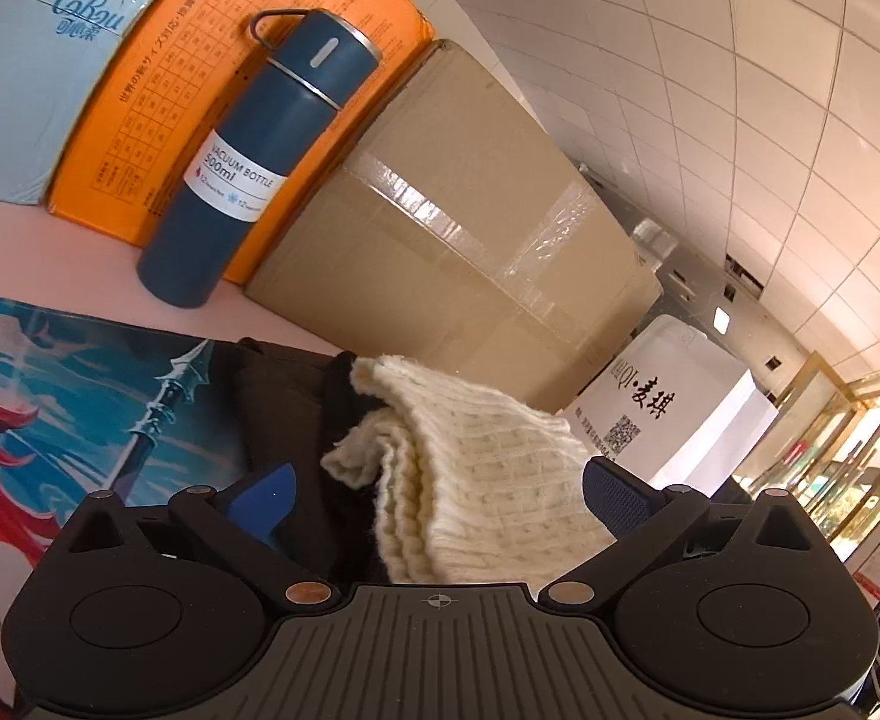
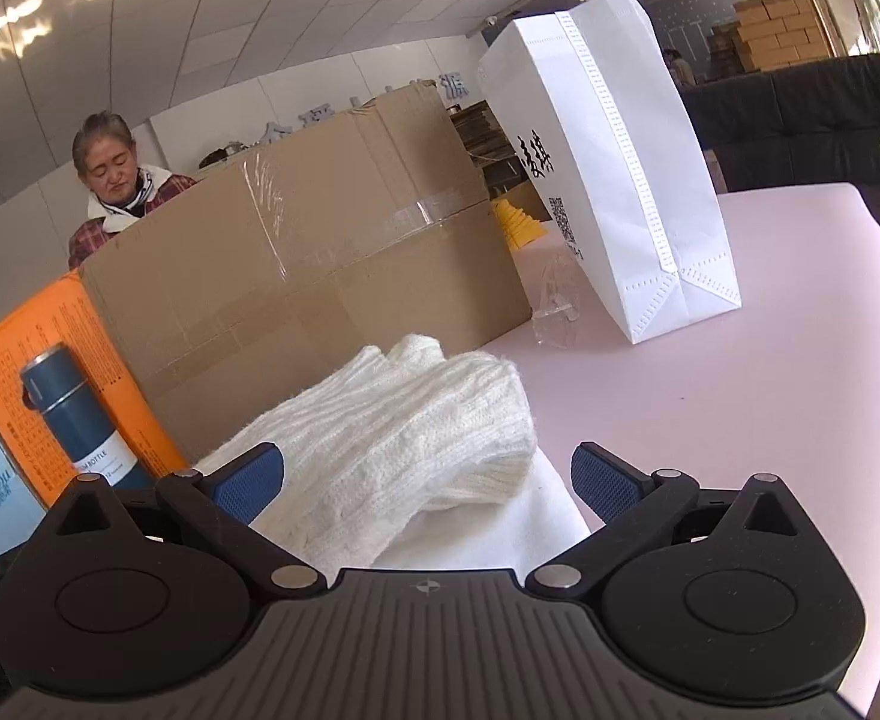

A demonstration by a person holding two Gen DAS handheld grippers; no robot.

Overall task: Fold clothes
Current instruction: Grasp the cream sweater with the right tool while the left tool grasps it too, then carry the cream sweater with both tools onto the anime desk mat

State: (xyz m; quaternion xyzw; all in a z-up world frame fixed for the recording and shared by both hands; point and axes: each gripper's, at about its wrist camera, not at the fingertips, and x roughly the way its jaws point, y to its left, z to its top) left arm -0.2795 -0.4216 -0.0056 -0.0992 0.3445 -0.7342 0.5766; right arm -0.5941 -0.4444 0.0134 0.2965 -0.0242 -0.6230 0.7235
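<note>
A cream knitted garment lies folded in layers on the table, right in front of my left gripper. The left jaws stand wide open on either side of it, blue pads apart. A dark garment lies beneath and to the left of it. In the right wrist view the same cream knit rests bunched on a flat white cloth. My right gripper is also wide open, its pads flanking the knit without closing on it.
A taped cardboard box stands just behind the clothes. A blue vacuum bottle, an orange box and a white paper bag stand nearby. An anime-print mat covers the left. A person sits behind the box.
</note>
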